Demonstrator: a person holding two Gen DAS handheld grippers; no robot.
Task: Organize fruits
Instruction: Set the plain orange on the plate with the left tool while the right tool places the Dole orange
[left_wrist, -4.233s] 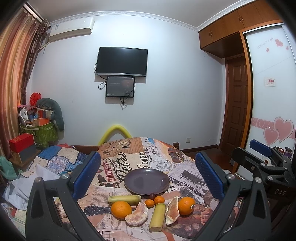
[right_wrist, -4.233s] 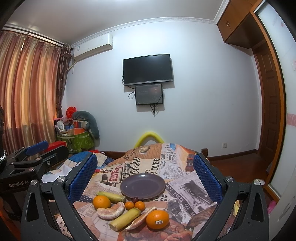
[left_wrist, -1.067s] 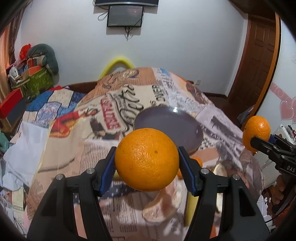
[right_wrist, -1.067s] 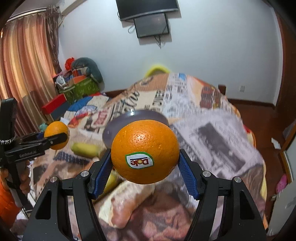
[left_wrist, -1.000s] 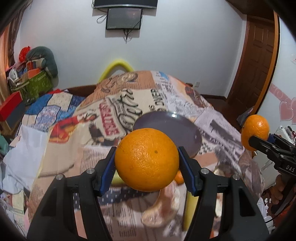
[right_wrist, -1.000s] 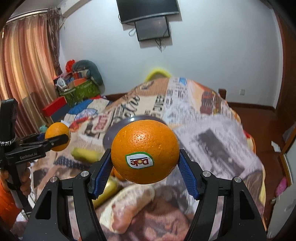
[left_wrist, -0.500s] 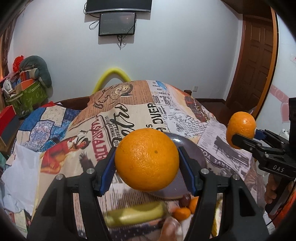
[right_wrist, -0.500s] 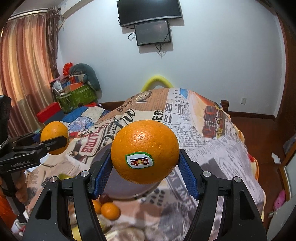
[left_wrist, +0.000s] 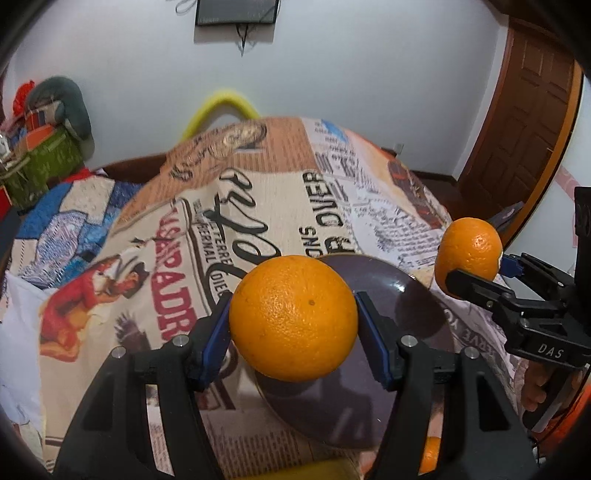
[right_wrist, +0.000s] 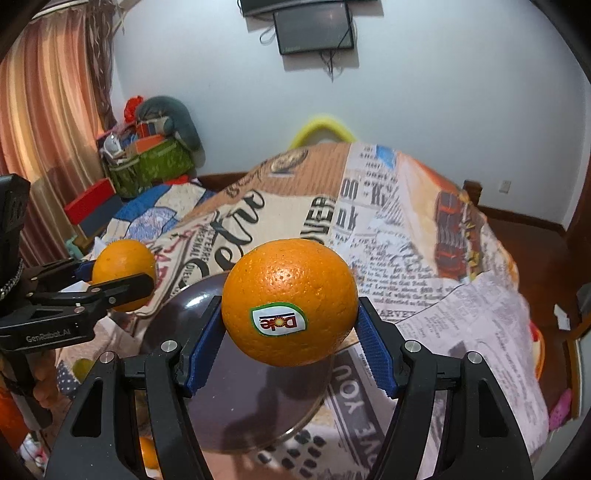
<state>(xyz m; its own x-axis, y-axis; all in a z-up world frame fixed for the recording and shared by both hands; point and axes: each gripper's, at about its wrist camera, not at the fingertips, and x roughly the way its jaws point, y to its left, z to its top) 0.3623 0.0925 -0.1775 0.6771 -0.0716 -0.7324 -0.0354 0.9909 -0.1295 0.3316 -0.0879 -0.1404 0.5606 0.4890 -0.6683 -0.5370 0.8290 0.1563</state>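
Left gripper (left_wrist: 293, 325) clamping a plain orange (left_wrist: 293, 318) above the dark plate (left_wrist: 413, 321), right gripper (right_wrist: 290, 330) squeezing a stickered orange (right_wrist: 289, 312) over the plate's right side

Setting: home bedroom. Evidence: bed under newspaper-print cover (right_wrist: 406, 236); wall-mounted television (right_wrist: 314, 27); pleated curtains (right_wrist: 44, 122); wooden door (left_wrist: 524, 110); pile of household clutter, green box (right_wrist: 147, 166) in the corner; white plastered walls.

plate (left_wrist: 417, 317) on bedspread (left_wrist: 258, 192) | left orange (left_wrist: 293, 317) above plate | stickered orange (right_wrist: 290, 302) right of it
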